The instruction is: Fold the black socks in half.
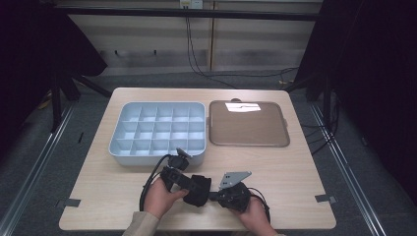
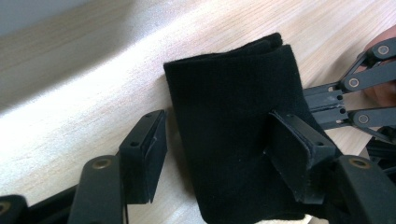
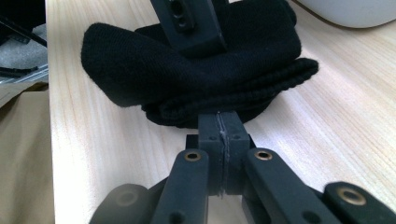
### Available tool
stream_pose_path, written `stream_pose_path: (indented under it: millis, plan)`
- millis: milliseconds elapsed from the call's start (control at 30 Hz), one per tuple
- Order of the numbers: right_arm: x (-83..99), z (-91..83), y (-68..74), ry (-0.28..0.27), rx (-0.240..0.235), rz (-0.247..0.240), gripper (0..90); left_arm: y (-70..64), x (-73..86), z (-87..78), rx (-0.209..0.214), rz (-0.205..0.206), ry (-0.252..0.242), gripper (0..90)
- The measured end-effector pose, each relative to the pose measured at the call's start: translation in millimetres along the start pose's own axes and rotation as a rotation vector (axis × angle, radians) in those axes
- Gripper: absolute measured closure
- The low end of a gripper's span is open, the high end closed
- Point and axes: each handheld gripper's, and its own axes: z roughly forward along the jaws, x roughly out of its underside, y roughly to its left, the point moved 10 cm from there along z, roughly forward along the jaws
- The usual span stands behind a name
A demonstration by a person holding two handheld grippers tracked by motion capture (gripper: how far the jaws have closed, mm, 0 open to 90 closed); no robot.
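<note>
- Sock (image 1: 198, 190), black and folded, is lying on the table (image 1: 295, 182) just in front of the bin (image 1: 158, 131), near its front right corner.
- Left gripper (image 2: 224, 149) is standing spread, one pad pressing on the sock, the other hanging beside it.
- Right gripper (image 3: 220, 122) is sitting clenched, tips touching the sock's edge; whether fabric is pinched cannot be told.
- Tray (image 1: 248, 124) is lying right of the bin.

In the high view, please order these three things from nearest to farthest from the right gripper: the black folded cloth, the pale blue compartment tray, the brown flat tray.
1. Black folded knit cloth: just left of the right gripper, at its closed jaws.
2. Pale blue plastic compartment tray: beyond the cloth, up and left.
3. Brown flat square tray: farther back, to the right. Its near edge is only slightly farther, so ranks 2 and 3 are close.
</note>
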Motion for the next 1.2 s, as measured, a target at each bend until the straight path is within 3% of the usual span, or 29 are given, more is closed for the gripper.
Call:
stream_pose_path:
  millis: [567, 667, 833, 1000, 1200]
  plan:
    - [-0.9, 1.1, -0.9, -0.003, 0.004, 0.005, 89.9, -4.3, 1.3, 6.9, 0.067, -0.052, -0.025, 39.1]
    - [-0.8, 1.1, -1.3, -0.005, 0.004, 0.007, 90.0, -6.3, 1.9, 6.0, 0.081, -0.048, -0.017, 44.0]
    - [-1.5, 1.8, -1.8, -0.010, 0.004, 0.011, 90.0, -12.4, -0.2, 4.3, 0.062, -0.012, -0.027, 65.9]
    - [-1.2, 1.5, -1.4, -0.007, 0.013, 0.011, 89.3, -10.9, -0.9, 2.9, 0.060, -0.017, -0.020, 69.9]
    - [-1.9, 1.6, 0.6, -0.010, 0.011, 0.008, 80.1, -8.1, -0.9, -5.0, 0.065, -0.012, -0.014, 70.1]
